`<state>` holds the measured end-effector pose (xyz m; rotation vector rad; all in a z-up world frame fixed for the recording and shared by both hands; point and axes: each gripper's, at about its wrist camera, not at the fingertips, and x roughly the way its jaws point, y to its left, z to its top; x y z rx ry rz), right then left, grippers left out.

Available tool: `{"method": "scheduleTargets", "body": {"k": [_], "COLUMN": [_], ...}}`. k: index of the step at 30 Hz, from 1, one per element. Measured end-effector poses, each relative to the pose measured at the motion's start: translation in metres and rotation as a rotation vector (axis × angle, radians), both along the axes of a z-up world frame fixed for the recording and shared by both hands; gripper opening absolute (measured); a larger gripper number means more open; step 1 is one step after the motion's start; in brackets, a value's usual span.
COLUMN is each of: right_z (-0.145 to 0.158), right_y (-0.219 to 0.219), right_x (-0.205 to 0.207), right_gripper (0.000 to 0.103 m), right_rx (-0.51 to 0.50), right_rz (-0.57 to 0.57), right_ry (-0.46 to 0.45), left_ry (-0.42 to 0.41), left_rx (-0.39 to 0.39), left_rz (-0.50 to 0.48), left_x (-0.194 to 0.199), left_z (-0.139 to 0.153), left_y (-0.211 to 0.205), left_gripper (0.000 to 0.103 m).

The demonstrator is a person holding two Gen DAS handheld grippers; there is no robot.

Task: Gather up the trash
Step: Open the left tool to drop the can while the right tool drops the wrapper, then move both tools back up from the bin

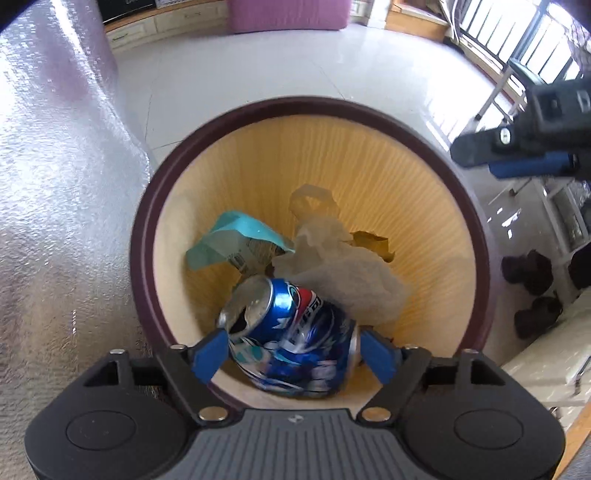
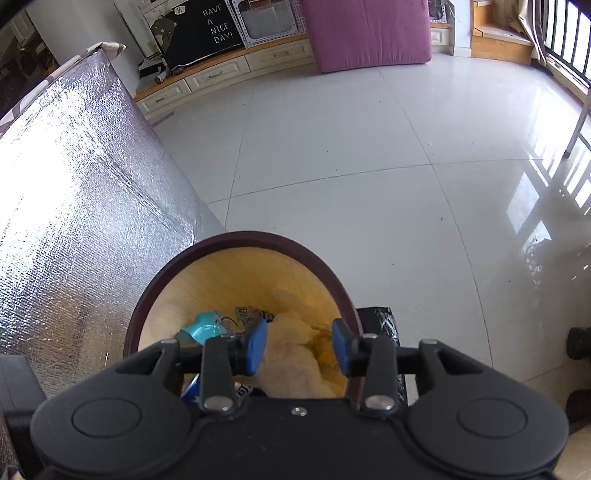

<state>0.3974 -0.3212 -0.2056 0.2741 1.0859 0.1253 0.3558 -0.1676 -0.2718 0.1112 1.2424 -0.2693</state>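
Note:
A round bin (image 1: pixel 147 221) with a dark maroon rim and yellow inside stands on the floor. It holds a teal wrapper (image 1: pixel 229 240), a crumpled pale plastic bag (image 1: pixel 340 266) and a yellow scrap. My left gripper (image 1: pixel 291 350) hangs over the bin's near rim; a crushed blue soda can (image 1: pixel 295 332) sits between its blue pads, blurred, jaws wide. My right gripper (image 2: pixel 299 345) is open and empty above the bin (image 2: pixel 236 238), over the pale bag (image 2: pixel 291 354). The right gripper also shows in the left wrist view (image 1: pixel 517 151).
A silver foil-covered surface (image 2: pixel 74 206) stands to the left of the bin. White tiled floor (image 2: pixel 369 147) stretches ahead. A purple cushion (image 2: pixel 365 33) and low cabinets are at the back. A black object (image 2: pixel 380 317) sits right of the bin. Dark shoes (image 1: pixel 532 269) lie at right.

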Motion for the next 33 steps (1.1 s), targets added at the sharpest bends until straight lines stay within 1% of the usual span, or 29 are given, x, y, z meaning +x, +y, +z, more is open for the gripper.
{"method": "scheduleTargets", "body": {"k": [3,7,11,12,13,14,16,19,33], "right_z": [0.002,0.010,0.023,0.026,0.030,0.033,0.042,0.054,0.123], "right_y": [-0.002,-0.001,0.001,0.002,0.004,0.005,0.007,0.006,0.007], "right_x": [-0.005,-0.011,-0.020,-0.022,-0.025,-0.027,-0.031,-0.040,-0.085], "right_gripper": [0.049,0.069,0.084,0.086,0.090,0.096,0.103,0.103,0.103], "right_rx": [0.016,0.021,0.026,0.024,0.023,0.022,0.007,-0.024,-0.067], "right_rz": [0.006,0.029,0.041,0.042,0.043,0.044,0.040,0.025,0.007], "right_ry": [0.006,0.001,-0.007,-0.010,-0.015,-0.020,-0.038,-0.068,-0.142], "left_ry": [-0.012,-0.018,-0.030,-0.033,-0.035,-0.040,-0.050,-0.070,-0.189], "left_rx": [-0.007,-0.020,-0.039,-0.045,-0.050,-0.053,-0.055,-0.057,-0.091], "left_rz": [0.015,0.023,0.034,0.036,0.037,0.038,0.039,0.046,0.089], "left_x": [-0.005,-0.008,-0.014,-0.016,-0.018,-0.019,-0.023,-0.030,-0.069], "left_z": [0.013,0.028,0.046,0.050,0.055,0.059,0.068,0.085,0.165], "left_y": [0.002,0.003,0.005,0.006,0.006,0.006,0.007,0.008,0.031], "left_gripper": [0.092,0.101,0.103,0.103,0.103,0.103,0.103,0.103,0.103]}}
